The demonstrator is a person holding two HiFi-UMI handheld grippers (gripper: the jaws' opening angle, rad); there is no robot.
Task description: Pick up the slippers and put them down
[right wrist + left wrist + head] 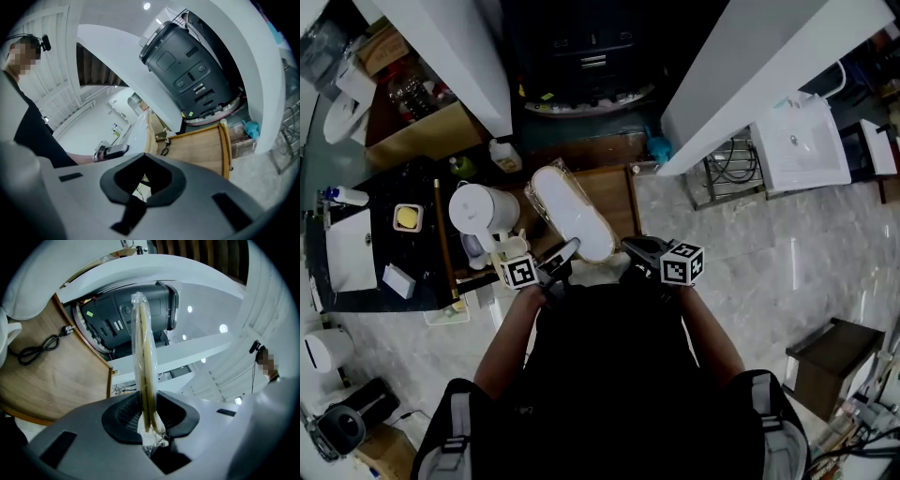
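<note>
- Left hand-held gripper point(565, 255) was clenched on the near end of the slippers point(572, 211). Its own view showed that best: pads tight on the plastic-wrapped pair point(143, 357), seen edge-on.
- Head view gave what that view didn't: the white sole, face up, stretching away from the person over the wooden worktop point(619, 197).
- Whether the far end touched the wood or hung clear: no view settled it.
- Right hand-held gripper point(633, 248) sat just beside the slippers' near end. In its own view point(140, 180) the jaws stood slightly apart, with nothing between them.
- Right gripper view also caught the wrapped pair point(143, 133) side-on, with the left hand-held gripper point(110, 151) holding it. The pack there was translucent and hard to outline.
- Only the gripper views showed a black cable point(37, 347) lying on the wood point(47, 376). The slippers covered that area from above.
- A dark machine point(136, 315) beyond the worktop showed in every view, cut off at the top from the head.
- A white kettle point(483, 211) on the black worktop point(384, 197) to the left showed in the head view only.
- The person's torso hid the floor directly below both grippers.
</note>
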